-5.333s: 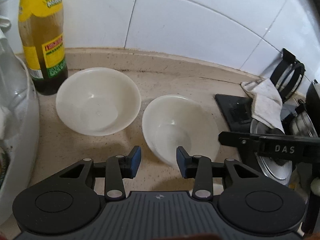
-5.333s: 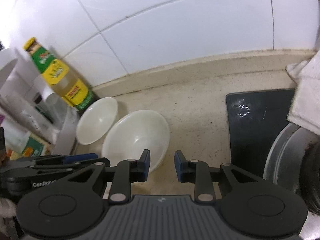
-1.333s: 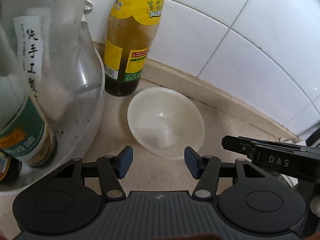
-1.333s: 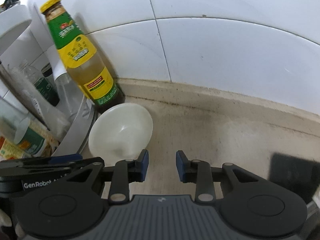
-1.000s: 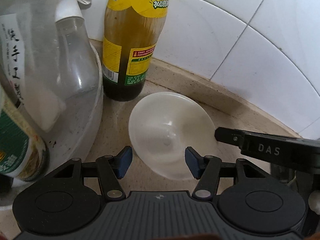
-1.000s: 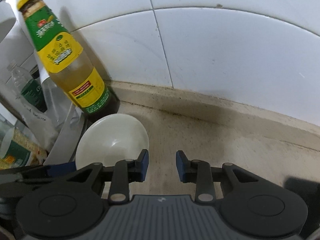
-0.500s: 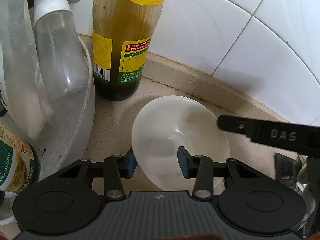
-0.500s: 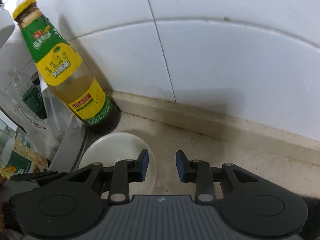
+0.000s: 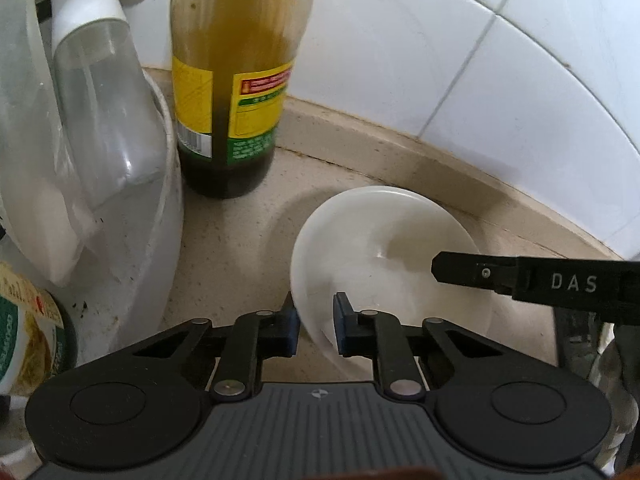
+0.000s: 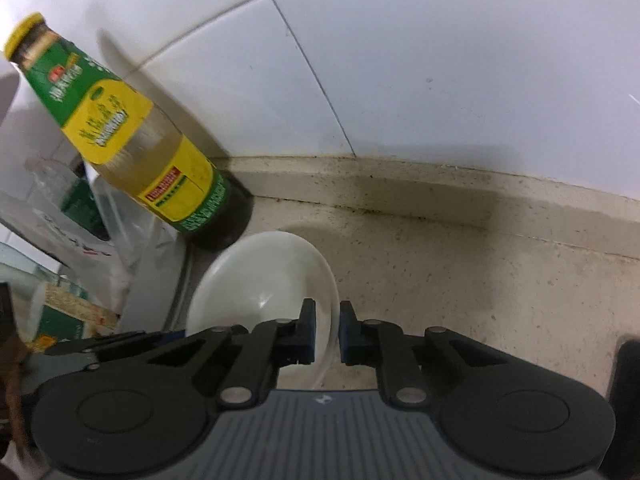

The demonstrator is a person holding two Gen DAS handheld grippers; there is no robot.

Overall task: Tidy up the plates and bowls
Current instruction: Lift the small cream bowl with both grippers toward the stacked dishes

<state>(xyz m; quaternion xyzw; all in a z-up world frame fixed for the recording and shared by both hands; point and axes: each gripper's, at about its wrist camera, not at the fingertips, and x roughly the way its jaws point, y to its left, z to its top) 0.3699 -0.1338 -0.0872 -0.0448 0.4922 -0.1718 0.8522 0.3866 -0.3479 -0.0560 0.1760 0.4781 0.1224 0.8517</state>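
A white bowl point(image 9: 384, 248) sits on the beige counter point(image 9: 232, 248), close to the tiled wall. My left gripper point(image 9: 316, 326) is closing its jaws on the bowl's near left rim, and the blue pads press the rim from both sides. In the right wrist view the same white bowl point(image 10: 260, 276) lies low at centre. My right gripper point(image 10: 327, 332) closes its jaws on the right rim, with the wall of the bowl pinched between the pads. One black finger point(image 9: 480, 274) of the right gripper reaches over the bowl in the left wrist view.
A tall sauce bottle point(image 9: 236, 92) with a yellow and green label stands just behind the bowl on the left. A white basin point(image 9: 152, 240) crowded with bottles and plastic bags fills the left side. The tiled wall point(image 10: 440, 80) and a raised counter edge run behind.
Both grippers moved in onto the bowl and their jaws narrowed from open to pinching opposite rims. The bowl now sits lower and nearer in both views.
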